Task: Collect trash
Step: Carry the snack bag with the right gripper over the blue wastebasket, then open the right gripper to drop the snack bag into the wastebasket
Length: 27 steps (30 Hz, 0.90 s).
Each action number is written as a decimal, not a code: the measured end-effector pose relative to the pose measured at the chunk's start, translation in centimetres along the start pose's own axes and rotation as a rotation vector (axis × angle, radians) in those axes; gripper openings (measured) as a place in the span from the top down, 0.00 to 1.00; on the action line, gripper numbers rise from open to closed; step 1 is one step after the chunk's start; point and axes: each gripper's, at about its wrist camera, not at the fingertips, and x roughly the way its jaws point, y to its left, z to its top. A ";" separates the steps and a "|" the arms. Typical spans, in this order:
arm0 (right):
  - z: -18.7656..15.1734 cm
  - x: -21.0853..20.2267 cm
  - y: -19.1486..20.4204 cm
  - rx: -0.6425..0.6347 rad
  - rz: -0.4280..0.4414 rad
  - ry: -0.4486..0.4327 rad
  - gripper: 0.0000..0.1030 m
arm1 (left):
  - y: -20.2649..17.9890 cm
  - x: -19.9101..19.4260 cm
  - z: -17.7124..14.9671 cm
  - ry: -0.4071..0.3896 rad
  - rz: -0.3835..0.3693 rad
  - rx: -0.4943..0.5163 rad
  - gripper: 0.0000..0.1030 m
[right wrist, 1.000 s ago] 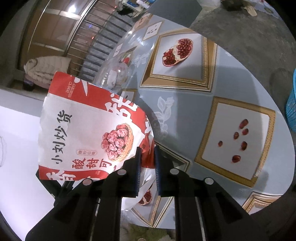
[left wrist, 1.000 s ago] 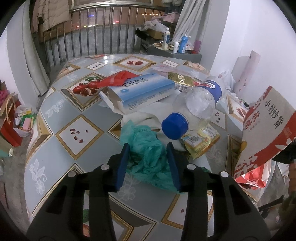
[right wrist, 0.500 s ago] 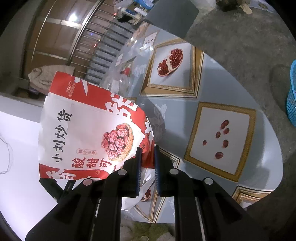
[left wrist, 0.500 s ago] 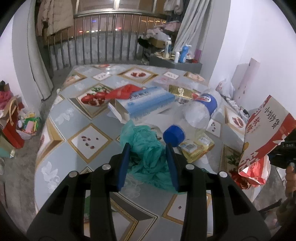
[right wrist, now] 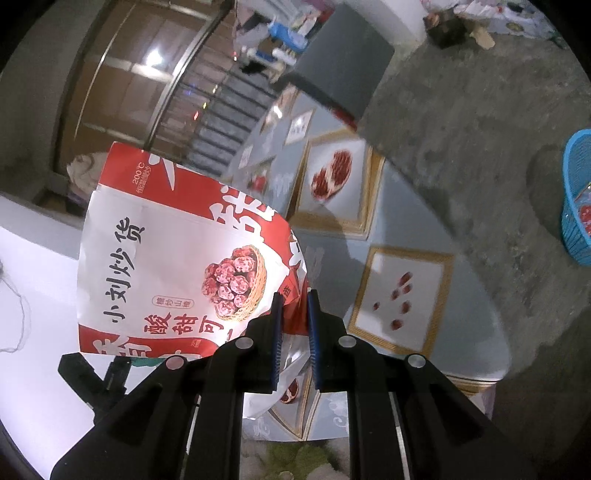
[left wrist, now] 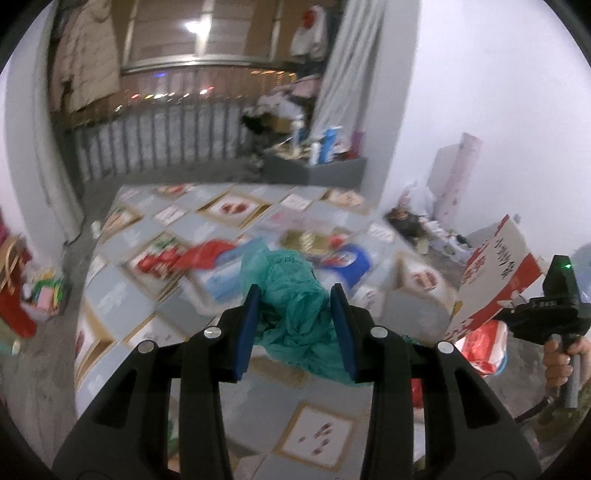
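One blue basket (right wrist: 578, 199) holds red scraps.

plastic bag (left wrist: 295, 295): teal | snack pouch (right wrist: 177, 258): red, white | basket (right wrist: 578, 195): blue

Dim indoor light is glowing from a ceiling lamp (left wrist: 194, 26); the left wrist view is smearing with motion blur, perhaps hiding detail, and fisheye edges are bending.

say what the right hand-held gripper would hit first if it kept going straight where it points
Probably the table. The right hand-held gripper, shut on the snack bag, points down across the tabletop, and nothing else shows ahead of its fingertips. Depth is hard to judge in the fisheye view.
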 end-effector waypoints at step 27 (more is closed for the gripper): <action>0.9 -20.6 -24.2 0.549 -0.604 -0.553 0.87 | -41.3 17.9 0.6 0.294 -0.650 0.423 0.65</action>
